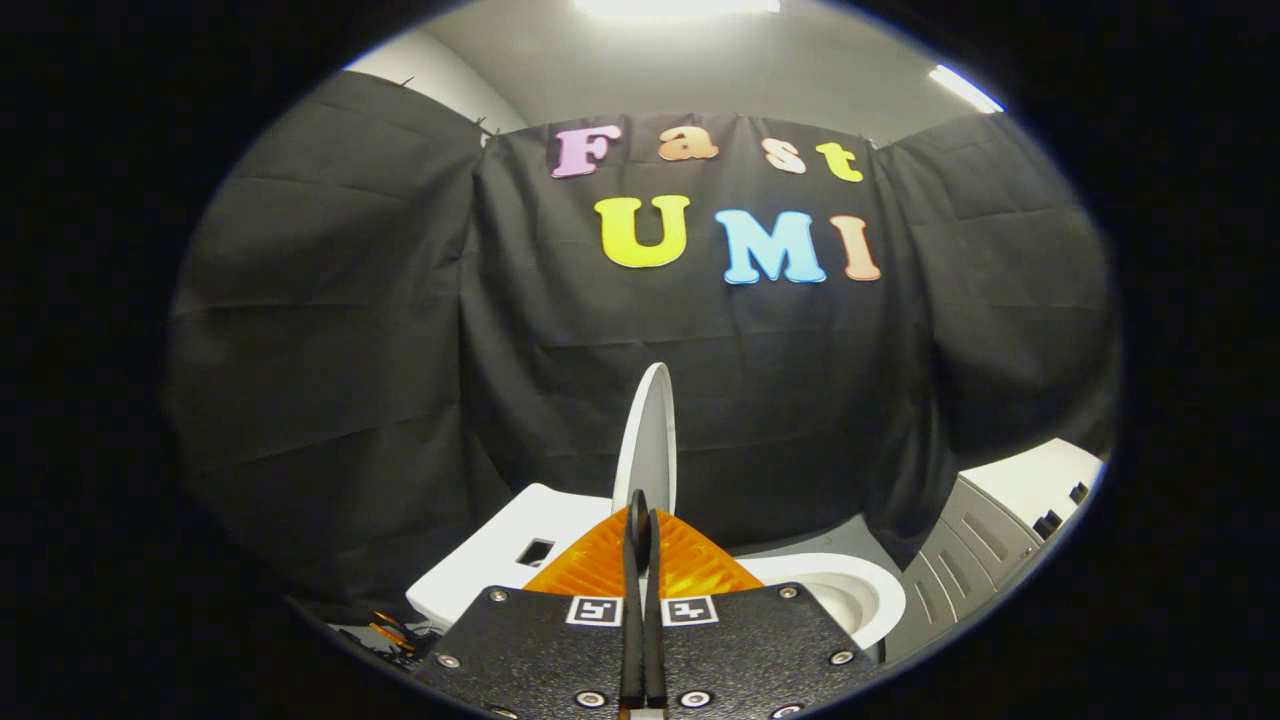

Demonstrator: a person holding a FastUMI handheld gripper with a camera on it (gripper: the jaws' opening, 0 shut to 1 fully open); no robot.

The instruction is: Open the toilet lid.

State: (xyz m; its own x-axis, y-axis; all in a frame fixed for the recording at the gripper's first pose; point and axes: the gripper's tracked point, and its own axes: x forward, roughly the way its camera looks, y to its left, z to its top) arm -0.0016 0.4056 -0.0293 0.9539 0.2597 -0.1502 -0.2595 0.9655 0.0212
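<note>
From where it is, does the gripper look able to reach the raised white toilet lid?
Probably yes: the white toilet lid stands upright just ahead of the gripper, whose fingers are closed together, with nothing between them.

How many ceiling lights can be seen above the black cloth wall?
2. One bright ceiling light is straight above the raised toilet lid. The other light is further to the right, over the white cabinet. More may be hidden. The tool is shut.
</note>
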